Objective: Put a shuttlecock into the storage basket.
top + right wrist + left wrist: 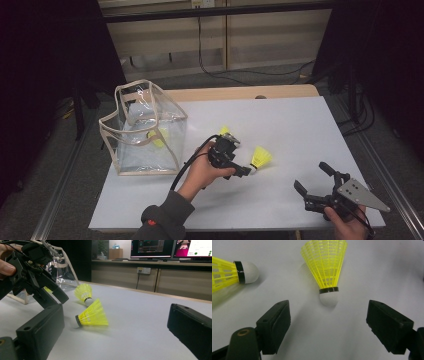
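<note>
**Left gripper poised over a shuttlecock, right gripper idle at the near edge**

Nearest me, at the desk's [300, 120] front right corner, I hold the right gripper [314, 179] low over the white surface. Its jaws stand wide apart with nothing between them, and the grey three-cornered plate [362, 194] sits on its back. In the right gripper view the two black jaws frame the scene from either side, with bare desk between.

Further in, near the middle of the desk, my left hand [202, 171] carries the left gripper [248, 170], its cable looping back toward my sleeve. Its jaws are spread wide and grip nothing. In the left gripper view they stand either side of the near shuttlecock [325, 267], which lies on the desk with its white cork [328, 298] pointing toward the gripper and its yellow skirt fanning away. The cork lies just beyond the jaw tips, touching neither.

A second shuttlecock [230, 272] lies close beside the first, at the left edge of that view, cork toward the middle. In the high view it is partly hidden behind the left gripper.

Farthest, at the desk's left side, stands a clear plastic bag [145, 131] with beige trim, open at the top. A third yellow shuttlecock [159, 137] shows through its wall.
</note>
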Available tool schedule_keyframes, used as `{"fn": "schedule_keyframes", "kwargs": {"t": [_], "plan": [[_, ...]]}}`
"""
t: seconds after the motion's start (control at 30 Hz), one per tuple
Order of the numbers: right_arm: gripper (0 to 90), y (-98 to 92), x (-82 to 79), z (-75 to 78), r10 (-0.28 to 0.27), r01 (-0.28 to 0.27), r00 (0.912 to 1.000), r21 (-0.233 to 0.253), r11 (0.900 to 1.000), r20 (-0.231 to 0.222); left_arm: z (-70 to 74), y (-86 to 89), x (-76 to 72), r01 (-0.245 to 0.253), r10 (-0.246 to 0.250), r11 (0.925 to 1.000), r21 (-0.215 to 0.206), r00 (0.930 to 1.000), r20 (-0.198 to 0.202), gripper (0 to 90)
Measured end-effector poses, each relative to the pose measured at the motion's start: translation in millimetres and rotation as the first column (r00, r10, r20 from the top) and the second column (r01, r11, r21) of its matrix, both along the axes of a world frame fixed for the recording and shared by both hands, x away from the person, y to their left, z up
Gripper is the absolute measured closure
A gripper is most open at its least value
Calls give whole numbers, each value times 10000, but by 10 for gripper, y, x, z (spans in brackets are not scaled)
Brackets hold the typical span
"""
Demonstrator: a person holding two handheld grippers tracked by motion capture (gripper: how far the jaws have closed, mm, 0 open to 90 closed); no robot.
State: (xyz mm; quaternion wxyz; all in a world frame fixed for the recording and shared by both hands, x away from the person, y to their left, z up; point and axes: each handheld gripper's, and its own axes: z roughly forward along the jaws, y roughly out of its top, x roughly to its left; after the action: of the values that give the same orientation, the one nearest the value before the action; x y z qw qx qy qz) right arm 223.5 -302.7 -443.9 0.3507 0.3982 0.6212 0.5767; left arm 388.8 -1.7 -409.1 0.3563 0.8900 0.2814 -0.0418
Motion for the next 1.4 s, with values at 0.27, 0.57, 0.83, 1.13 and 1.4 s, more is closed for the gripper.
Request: {"fn": "schedule_keyframes", "kwargs": {"t": [0.27, 0.57, 0.83, 1.13, 1.4], "plan": [[9, -3, 1, 1, 8, -8, 10000, -4, 10000, 24, -52, -51, -17, 59, -60, 9999, 132, 10000, 43, 221], [9, 1, 0, 1, 1, -1, 10000, -9, 10000, -2, -134, -123, -24, 84, -84, 10000, -33, 10000, 18, 258], [10, -2, 2, 2, 12, -12, 10000, -9, 10000, 26, -191, -172, -8, -19, 20, 10000, -55, 10000, 52, 293], [10, -2, 0, 4, 10, -10, 10000, -5, 10000, 27, -270, -241, 7, 1, -1, 10000, -27, 9997, 234, 356], [10, 2, -1, 4, 27, -27, 10000, -14, 10000, 31, -320, -313, 14, 108, -113, 9999, 90, 9984, 553, 412]]}}
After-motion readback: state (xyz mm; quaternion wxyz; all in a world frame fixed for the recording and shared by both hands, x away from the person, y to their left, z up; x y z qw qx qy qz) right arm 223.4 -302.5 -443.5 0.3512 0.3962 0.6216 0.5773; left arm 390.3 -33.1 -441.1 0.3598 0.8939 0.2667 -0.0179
